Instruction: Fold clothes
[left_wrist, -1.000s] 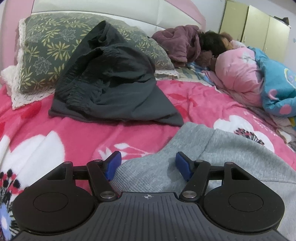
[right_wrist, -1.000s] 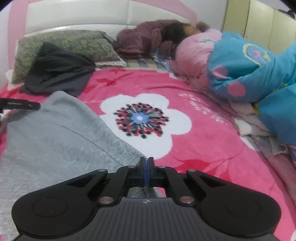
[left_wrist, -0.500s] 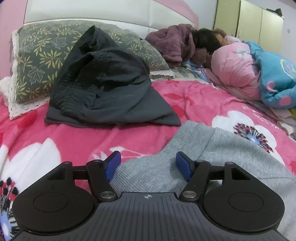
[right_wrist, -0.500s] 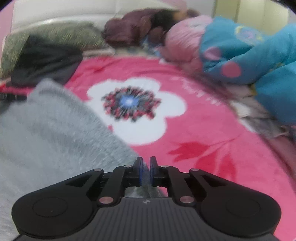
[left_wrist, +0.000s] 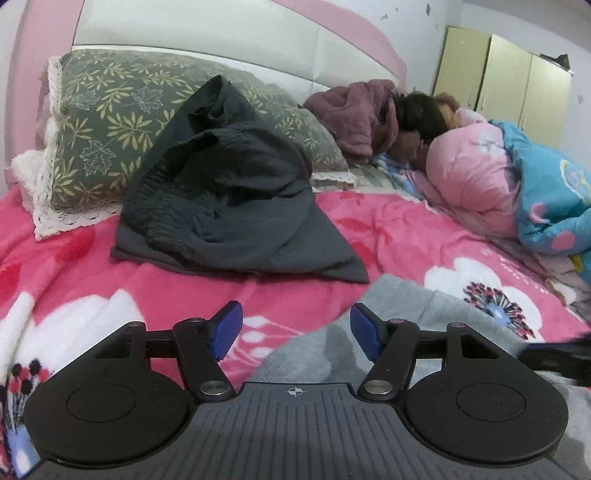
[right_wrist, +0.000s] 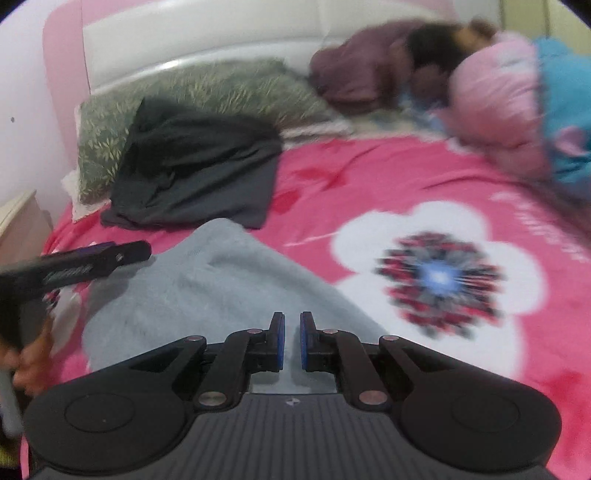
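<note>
A light grey garment (right_wrist: 221, 288) lies flat on the pink flowered blanket (right_wrist: 369, 177). My right gripper (right_wrist: 291, 339) hovers over its near part, fingers a narrow gap apart, with nothing pinched between them. My left gripper (left_wrist: 295, 332) stands wide open above the grey garment's (left_wrist: 424, 314) left edge, with blanket and cloth showing between its blue pads (left_wrist: 225, 330). Each gripper shows in the other's view: the left gripper (right_wrist: 85, 266) with a hand (right_wrist: 29, 365), the right gripper (left_wrist: 554, 354) at the edge. A crumpled dark grey garment (left_wrist: 229, 206) leans on the pillow.
A green leaf-print pillow (left_wrist: 110, 122) rests against the white and pink headboard (left_wrist: 221, 37). A maroon garment (left_wrist: 354, 114), a dark-haired person and pink and blue quilts (left_wrist: 517, 184) fill the far right. A yellow wardrobe (left_wrist: 509, 85) stands behind. A pale nightstand (right_wrist: 18, 229) is at the left.
My right gripper's fingers, shut a second ago, have parted to a narrow gap, and its view has swung left over the grey garment. The left gripper stays open and has drawn back slightly.
</note>
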